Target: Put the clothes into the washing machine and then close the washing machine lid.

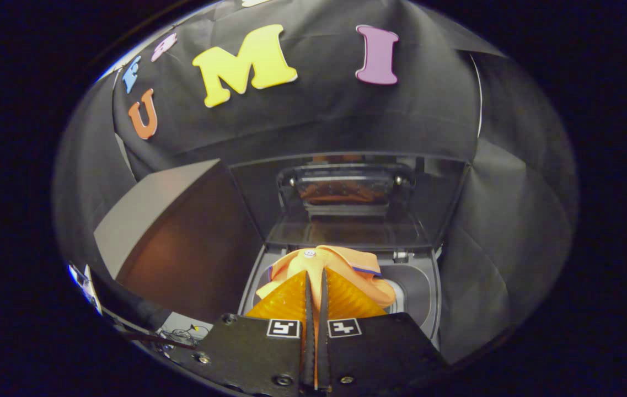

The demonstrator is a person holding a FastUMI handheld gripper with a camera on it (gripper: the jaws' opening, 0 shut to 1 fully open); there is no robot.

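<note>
- Booth wall (313,110): black cloth, creased and folded, wrapping the scene from 9 o'clock over 12 to 3 o'clock of the tongs.
- Washing machine (426,298): top-loading, grey body with rounded corners around its opening, directly ahead of the tongs; its rim shows at 1 to 2 o'clock of the fingertips.
- Washing machine lid (346,220): raised open and standing behind the opening at 12 o'clock; dark, glossy and see-through, folded at a crease, with a handle-like fitting near its upper part that carries an orange reflection.
- Grey panel (175,231): large, flat, smooth, slanted; at 10 o'clock of the tongs, just beside the machine's left edge, one face pale, the other in brownish shadow.
- Small cables and pale items (183,332): at 8 o'clock, low beside the tongs' body; too small to identify.
- Clothes (341,270): a soft orange garment with dark blue trim and a small white button-like dot, bunched above the machine's opening, just beyond and around the fingertips.
- Tongs (316,278): black body with two square black-and-white markers; two translucent orange ribbed fingers (285,303), drawn almost together with a thin slit between, pinching the orange garment from both sides.
</note>
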